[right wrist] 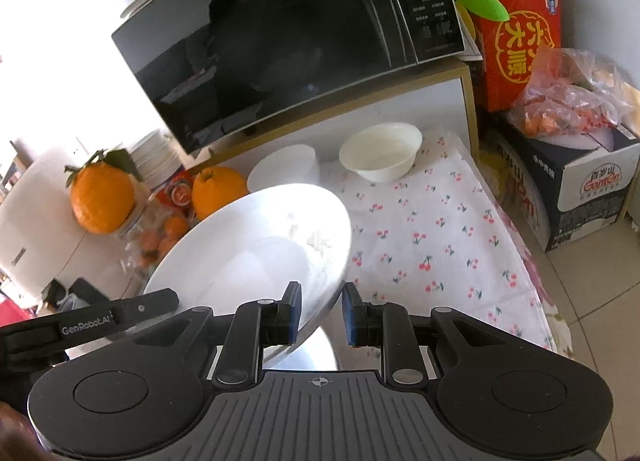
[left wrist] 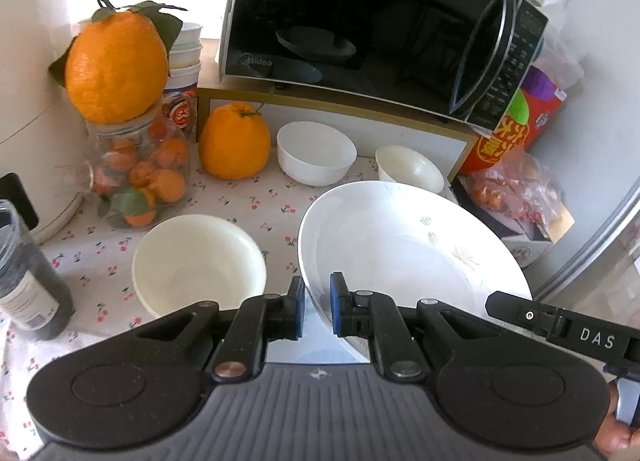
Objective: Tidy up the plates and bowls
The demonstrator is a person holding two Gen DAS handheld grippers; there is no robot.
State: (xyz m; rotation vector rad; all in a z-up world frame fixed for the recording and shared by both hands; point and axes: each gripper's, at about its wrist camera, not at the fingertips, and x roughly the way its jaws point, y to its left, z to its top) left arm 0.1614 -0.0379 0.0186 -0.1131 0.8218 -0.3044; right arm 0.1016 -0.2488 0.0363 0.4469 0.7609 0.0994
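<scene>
Both grippers pinch one white plate [left wrist: 404,245] by its rim: left gripper [left wrist: 317,307] at lower centre, right gripper [right wrist: 320,315] likewise, plate tilted above the cherry-print cloth [right wrist: 432,237].

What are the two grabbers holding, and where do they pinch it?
Both hold the big white plate by its rim: the left gripper at one edge, the right gripper at the opposite edge.

Bare cloth [right wrist: 440,245] lies open on the right — bowls [left wrist: 316,153], oranges [left wrist: 234,141] and jar [left wrist: 140,177] crowd the left.
</scene>
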